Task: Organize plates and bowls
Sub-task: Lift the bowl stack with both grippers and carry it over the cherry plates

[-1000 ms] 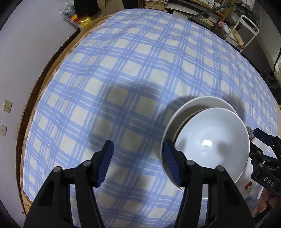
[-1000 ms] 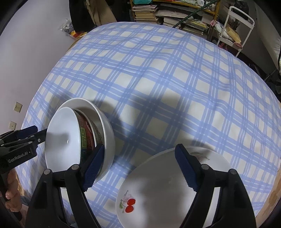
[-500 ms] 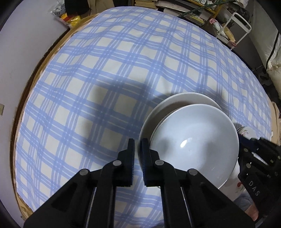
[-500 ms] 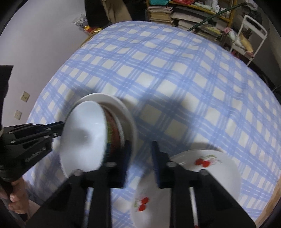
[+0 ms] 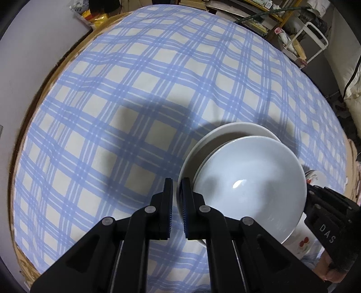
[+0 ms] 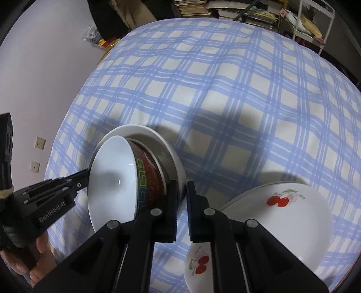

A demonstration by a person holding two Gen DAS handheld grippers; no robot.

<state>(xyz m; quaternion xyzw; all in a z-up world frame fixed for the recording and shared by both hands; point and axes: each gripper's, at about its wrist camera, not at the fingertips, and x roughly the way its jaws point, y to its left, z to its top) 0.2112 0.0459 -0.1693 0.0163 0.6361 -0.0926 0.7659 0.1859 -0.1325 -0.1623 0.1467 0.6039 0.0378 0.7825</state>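
Note:
A stack of bowls sits tilted on the blue checked tablecloth: a white inner bowl [image 5: 246, 180] [image 6: 112, 178], a red patterned bowl [image 6: 149, 178] and a larger white outer bowl [image 5: 237, 129] [image 6: 173, 162]. My left gripper [image 5: 177, 198] is shut on the outer bowl's left rim. My right gripper [image 6: 182, 202] is shut on the outer bowl's right rim. A white cherry-print plate [image 6: 284, 214] lies on the table to the right of the right gripper, with a second cherry-print piece [image 6: 198, 266] tucked under it.
The round table's wooden edge [image 5: 45, 74] shows at the left. A pale wall with outlets [image 6: 40, 143] stands close on the left. Shelves of books [image 6: 225, 9] and a white cart [image 5: 313, 38] stand beyond the far edge.
Both grippers went from wide open to shut, closing on opposite rims of the outer bowl. The stack now tilts, and both cameras have shifted closer to it.

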